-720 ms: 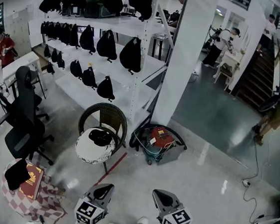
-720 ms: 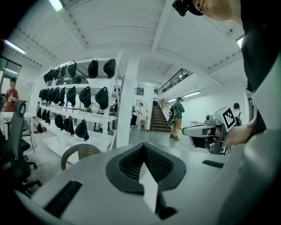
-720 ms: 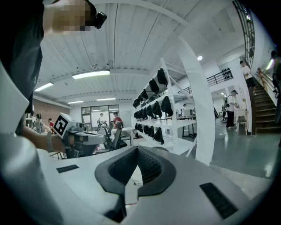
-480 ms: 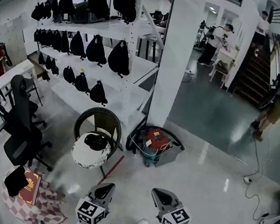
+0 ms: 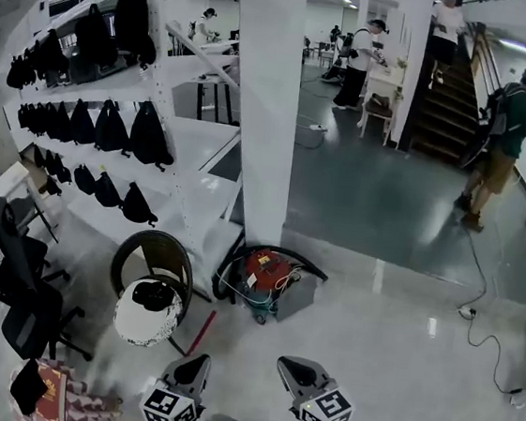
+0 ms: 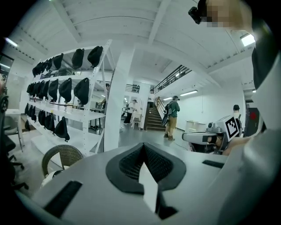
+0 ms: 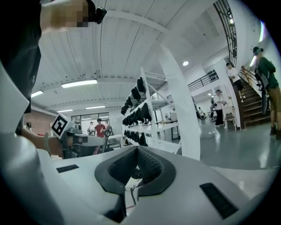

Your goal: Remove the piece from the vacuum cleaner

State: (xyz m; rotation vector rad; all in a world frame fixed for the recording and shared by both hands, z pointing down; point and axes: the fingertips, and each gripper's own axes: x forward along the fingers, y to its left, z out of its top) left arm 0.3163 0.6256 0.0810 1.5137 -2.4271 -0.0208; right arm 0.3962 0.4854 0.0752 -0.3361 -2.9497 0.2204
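A red-topped vacuum cleaner (image 5: 266, 273) stands on the floor at the foot of a white pillar (image 5: 265, 101), with a black hose (image 5: 235, 254) looped around it and cables on top. My left gripper (image 5: 196, 367) and right gripper (image 5: 289, 368) are held low at the bottom of the head view, well short of the vacuum. Both are shut with nothing between the jaws. In the left gripper view the closed left gripper (image 6: 143, 147) points toward the pillar; the right gripper (image 7: 137, 150) looks toward the shelving.
A wicker chair (image 5: 153, 260) with a round white cushion (image 5: 147, 312) stands left of the vacuum. White shelving (image 5: 116, 94) with black bags runs along the left. Office chairs (image 5: 19, 281) sit far left. People stand by the stairs (image 5: 455, 95). A cable (image 5: 479, 305) trails on the floor at right.
The head view has moved forward and tilted, so the vacuum and chair sit closer to centre. Both grippers stay low, shut and empty.
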